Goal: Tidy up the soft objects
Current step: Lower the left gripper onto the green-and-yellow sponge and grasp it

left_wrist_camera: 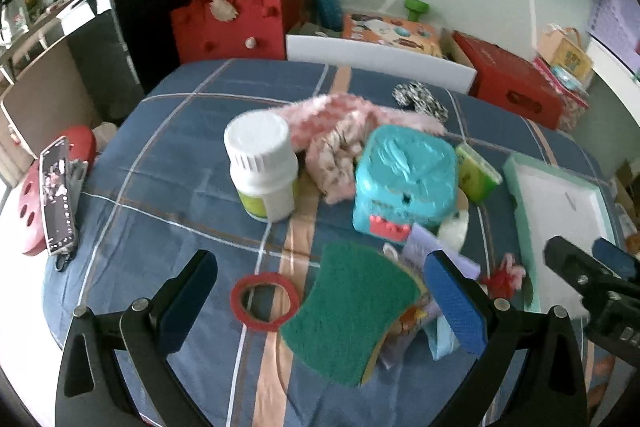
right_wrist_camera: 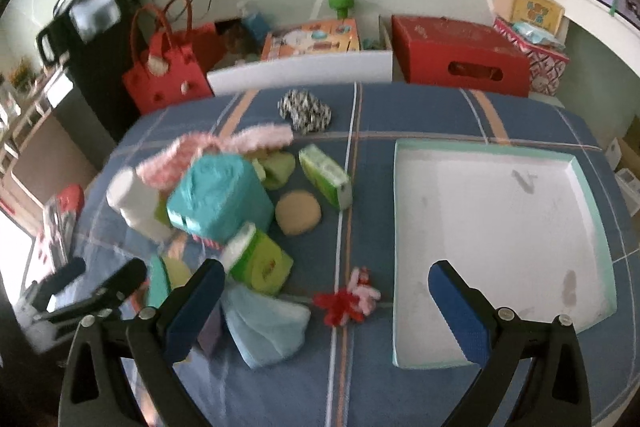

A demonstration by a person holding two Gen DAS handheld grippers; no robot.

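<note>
Both grippers wide, empty. Left gripper (left_wrist_camera: 320, 307) hovers over green sponge (left_wrist_camera: 352, 311); right gripper (right_wrist_camera: 324, 311) faces empty tray (right_wrist_camera: 404, 247), probably the drop spot.

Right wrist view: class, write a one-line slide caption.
Open right gripper above a red-and-pink pompom, beside an empty white tray on a plaid tablecloth.

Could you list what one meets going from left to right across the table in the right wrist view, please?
White bottle → teal box → round tan sponge → green tissue pack → red and pink pompom → white tray.
</note>
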